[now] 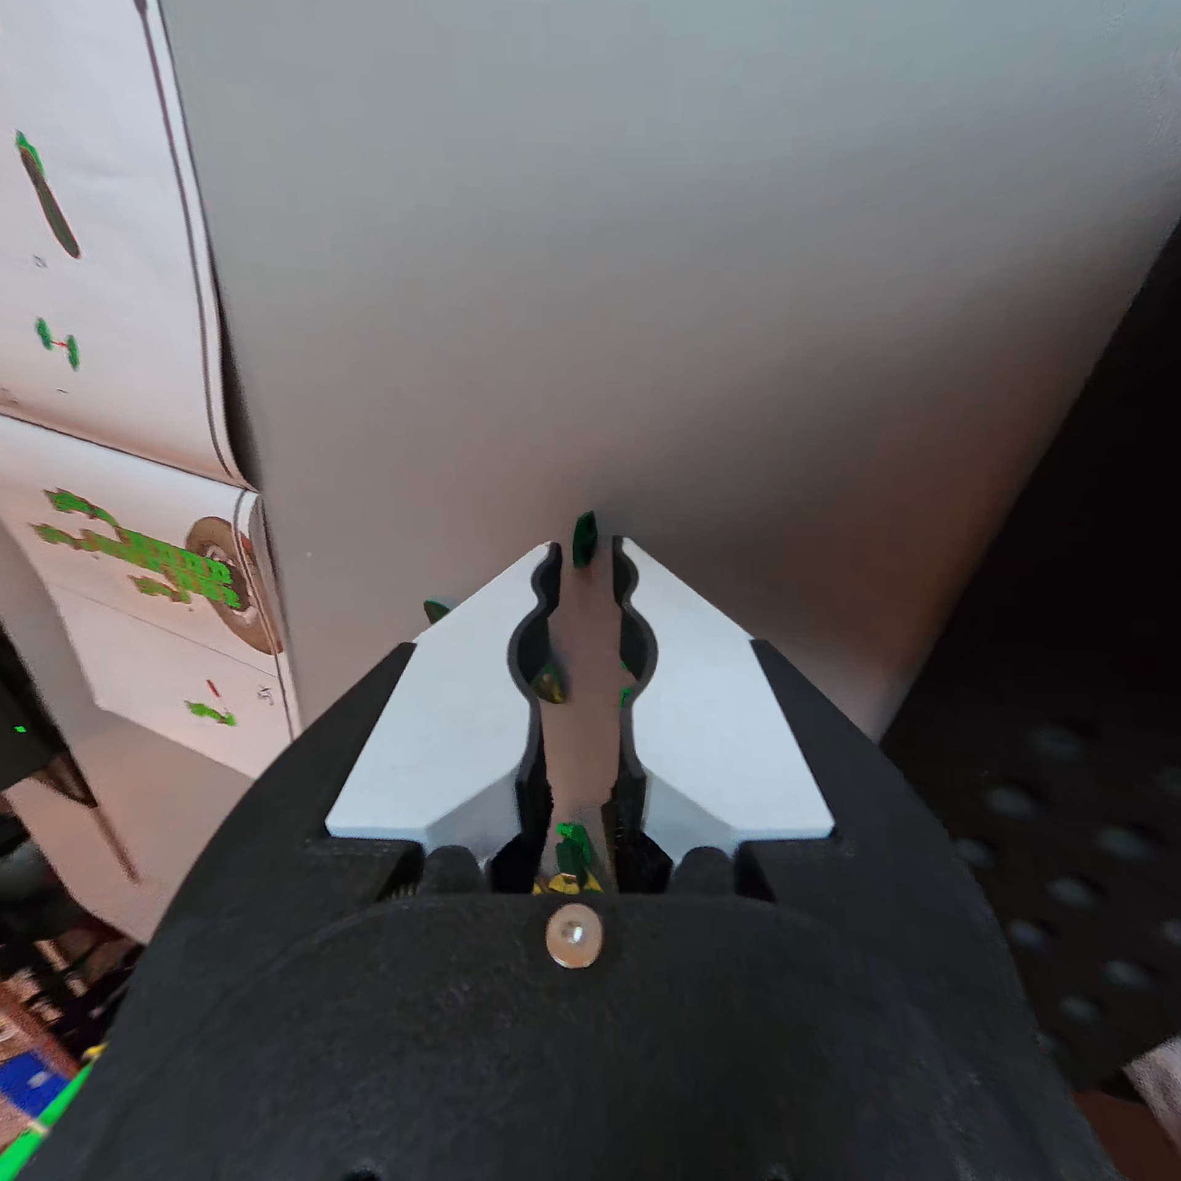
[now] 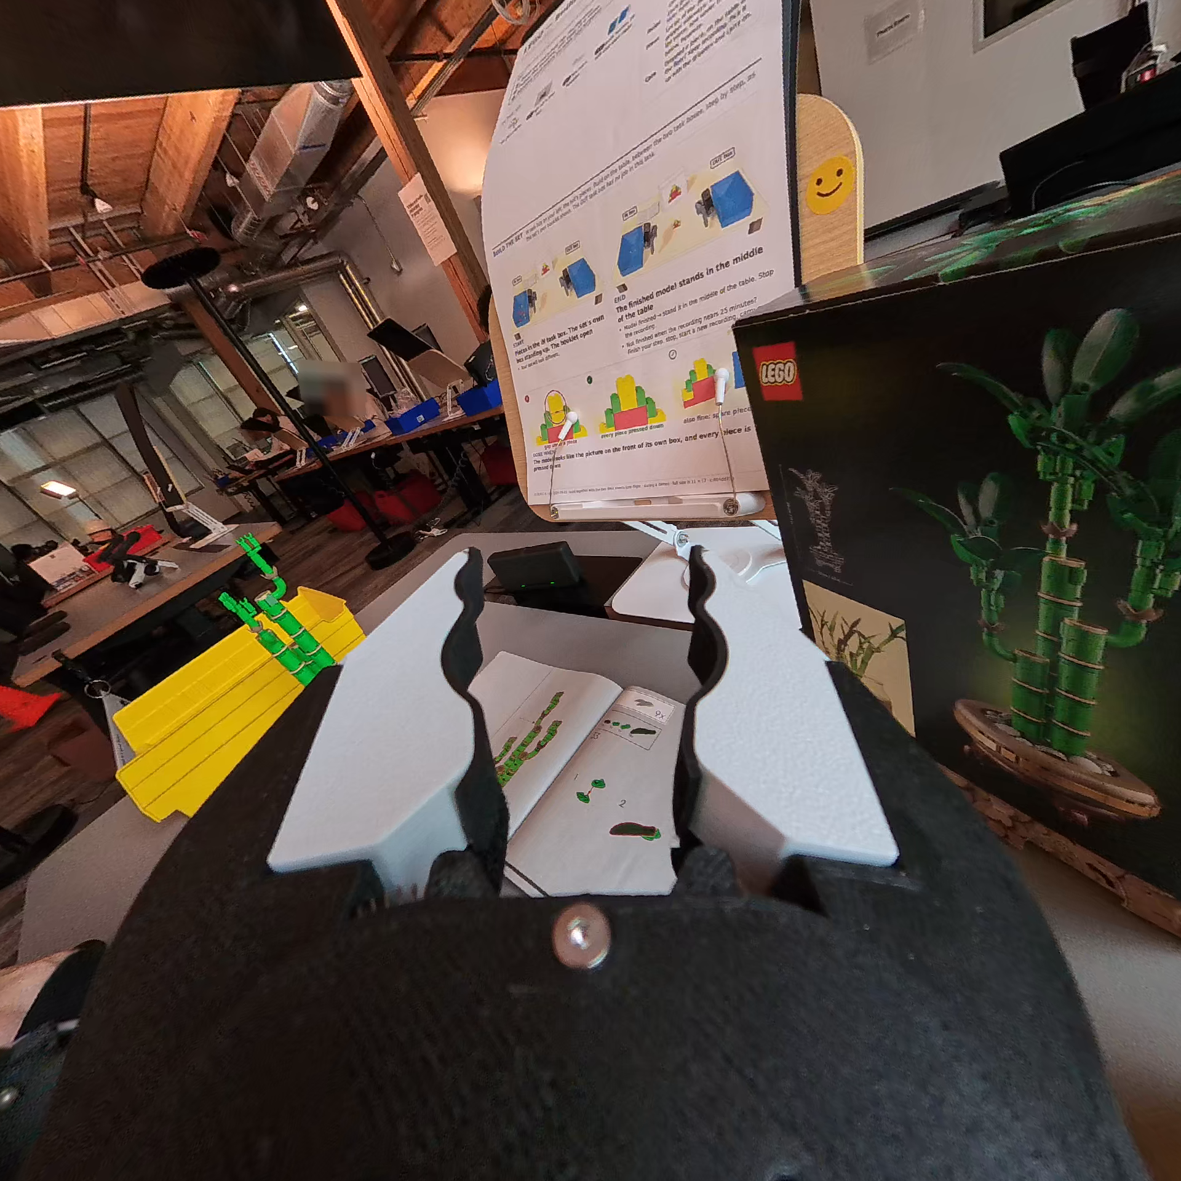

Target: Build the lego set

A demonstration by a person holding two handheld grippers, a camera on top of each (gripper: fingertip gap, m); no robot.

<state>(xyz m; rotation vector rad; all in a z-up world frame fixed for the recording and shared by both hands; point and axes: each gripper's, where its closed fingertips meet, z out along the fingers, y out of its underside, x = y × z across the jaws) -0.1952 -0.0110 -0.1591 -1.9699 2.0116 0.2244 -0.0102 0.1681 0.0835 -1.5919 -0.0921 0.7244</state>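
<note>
Green piece (image 1: 584,539) sits between nearly closed left hand-held gripper (image 1: 585,549) tips.

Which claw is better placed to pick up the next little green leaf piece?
Probably left. The left claw is low over the table, nearly closed, with a dark green leaf piece right at its tips. The right claw hangs open above the instruction booklet, holding nothing.

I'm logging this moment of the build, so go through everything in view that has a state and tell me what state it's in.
Left tongs: nearly shut, narrow gap, gripping nothing visible.
Dark green piece: loose on the table, just past the left tips.
Right tongs: open, empty.
Instruction booklet: lying open.
Set box: standing upright.
Bamboo model: partly built, resting in the yellow bin.
Instruction sheet: propped upright on a stand.
</note>
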